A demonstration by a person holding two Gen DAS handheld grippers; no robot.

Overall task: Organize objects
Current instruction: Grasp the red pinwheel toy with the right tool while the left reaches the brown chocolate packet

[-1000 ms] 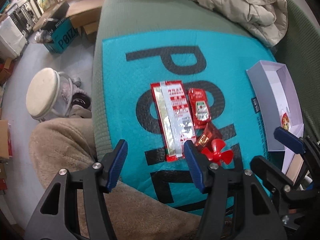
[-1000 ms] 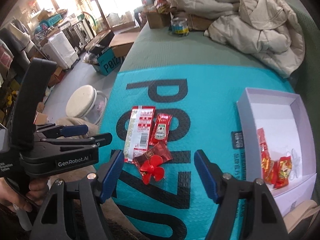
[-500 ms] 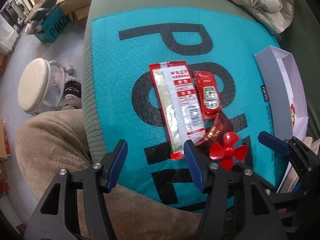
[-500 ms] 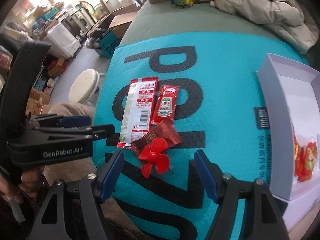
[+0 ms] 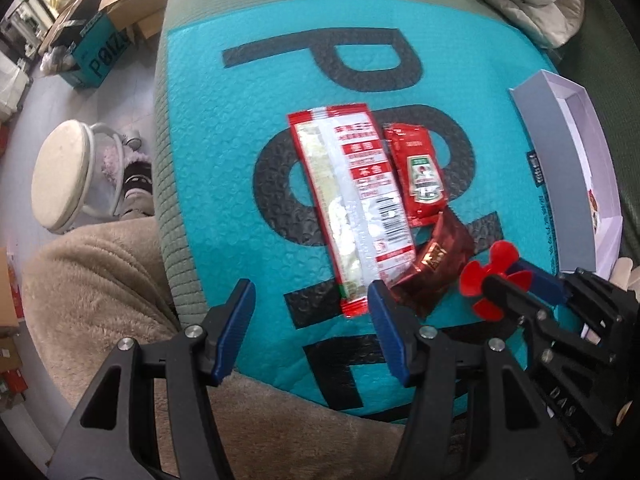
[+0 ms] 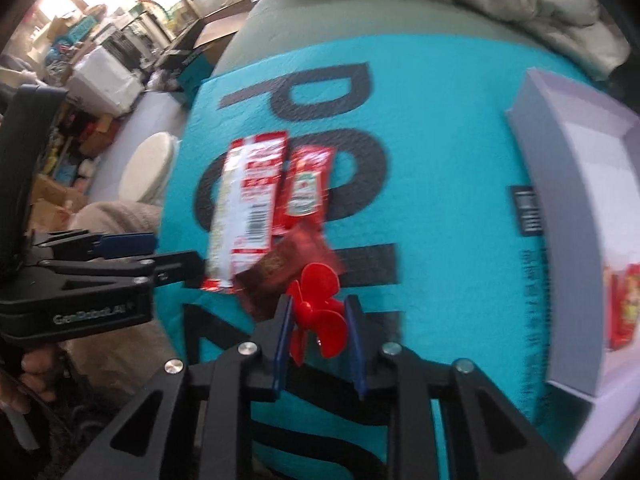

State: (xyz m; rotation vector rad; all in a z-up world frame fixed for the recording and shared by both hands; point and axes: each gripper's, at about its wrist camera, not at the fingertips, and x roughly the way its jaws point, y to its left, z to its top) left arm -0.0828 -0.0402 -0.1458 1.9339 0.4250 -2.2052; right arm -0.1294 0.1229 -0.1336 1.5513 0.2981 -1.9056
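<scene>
Landmark: big teal mat (image 5: 224, 168) with fat black letters, spread over a grey-green cushion; everything below is placed off it.
Right gripper (image 6: 318, 326): jaws have just been closing and they're now pinched in on the red propeller (image 6: 316, 312), blue pads tight on both sides of it, down at the near end of the mat.
Left gripper (image 5: 310, 320): hanging wide open, nothing in it, over the mat's near edge; its right-hand pad sits just by the bottom tip of the long packet.
Long packet (image 5: 352, 204): red and white with a clear strip, flat in the middle of the mat.
Ketchup sachet (image 5: 418, 172): right beside the long packet, on the box side, edges touching or nearly so.
Dark red wrapper (image 5: 436, 264): crinkly, between the long packet's lower end and the propeller, partly tucked under the packet's corner.
White box (image 5: 560, 148): open, on the mat's right edge, a few red packets inside it (image 6: 624, 304).
Blur: right view is pretty smeared, so can't read the labels.
</scene>
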